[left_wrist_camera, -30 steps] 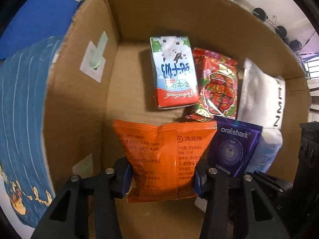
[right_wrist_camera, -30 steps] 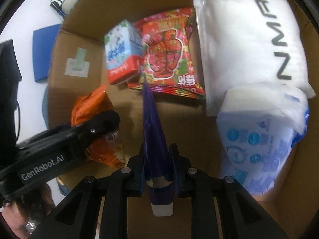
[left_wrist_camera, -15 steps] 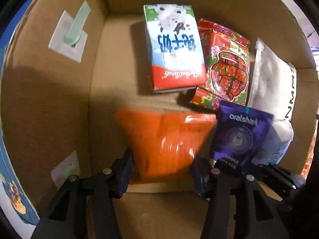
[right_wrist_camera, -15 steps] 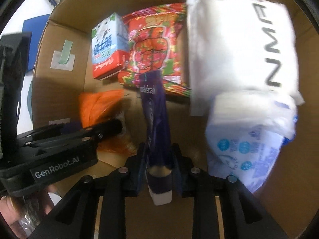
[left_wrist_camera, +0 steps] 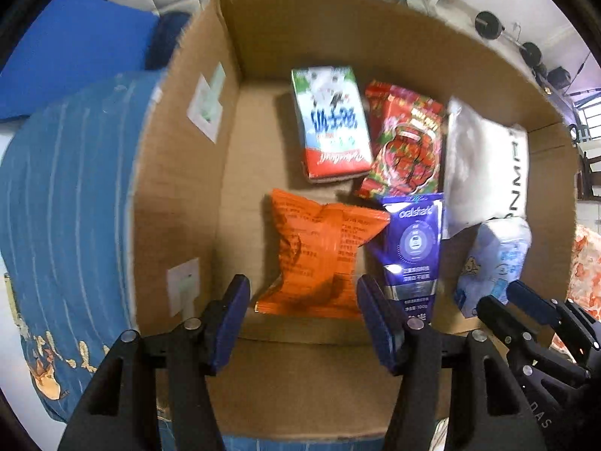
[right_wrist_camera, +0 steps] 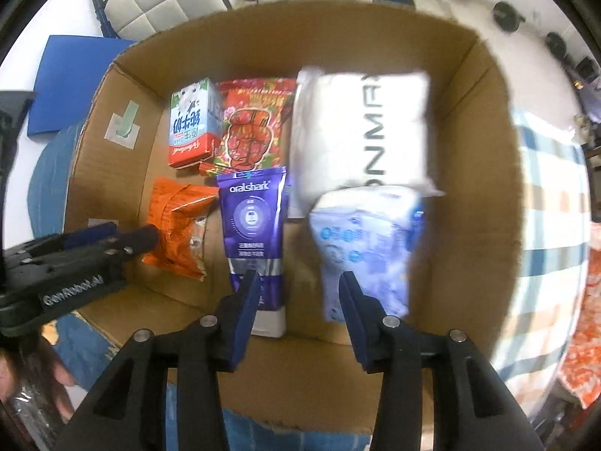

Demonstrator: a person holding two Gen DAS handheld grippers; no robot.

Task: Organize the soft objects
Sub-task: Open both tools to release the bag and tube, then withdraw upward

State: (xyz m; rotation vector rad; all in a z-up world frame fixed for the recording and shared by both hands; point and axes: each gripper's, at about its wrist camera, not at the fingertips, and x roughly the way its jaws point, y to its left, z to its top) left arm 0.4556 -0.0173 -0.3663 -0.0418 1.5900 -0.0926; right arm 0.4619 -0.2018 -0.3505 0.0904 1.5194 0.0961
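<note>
A cardboard box (left_wrist_camera: pixel 180 173) (right_wrist_camera: pixel 484 173) holds the soft items. An orange snack bag (left_wrist_camera: pixel 319 255) (right_wrist_camera: pixel 176 221) lies on its floor at the front left, beside a purple oralshark tube (left_wrist_camera: pixel 413 251) (right_wrist_camera: pixel 253 233). Behind them lie a milk carton (left_wrist_camera: pixel 330 124) (right_wrist_camera: pixel 191 124), a red snack bag (left_wrist_camera: pixel 405 146) (right_wrist_camera: pixel 251 127), a white pouch (left_wrist_camera: pixel 484 158) (right_wrist_camera: pixel 360 131) and a blue-white tissue pack (left_wrist_camera: pixel 496 259) (right_wrist_camera: pixel 364 240). My left gripper (left_wrist_camera: pixel 302 319) is open and empty, above the box's near edge. My right gripper (right_wrist_camera: pixel 298 300) is open and empty, above the tube's cap end.
The box sits on a blue patterned cloth (left_wrist_camera: pixel 64 206). A blue mat (left_wrist_camera: pixel 71 49) (right_wrist_camera: pixel 71 79) lies behind on the left. A checked cloth (right_wrist_camera: pixel 552 195) lies to the right. The left gripper's body (right_wrist_camera: pixel 64 263) reaches over the box's left front corner.
Both grippers opened and pulled back up out of the box. The orange bag and the purple tube were let go and now lie on the box floor.
</note>
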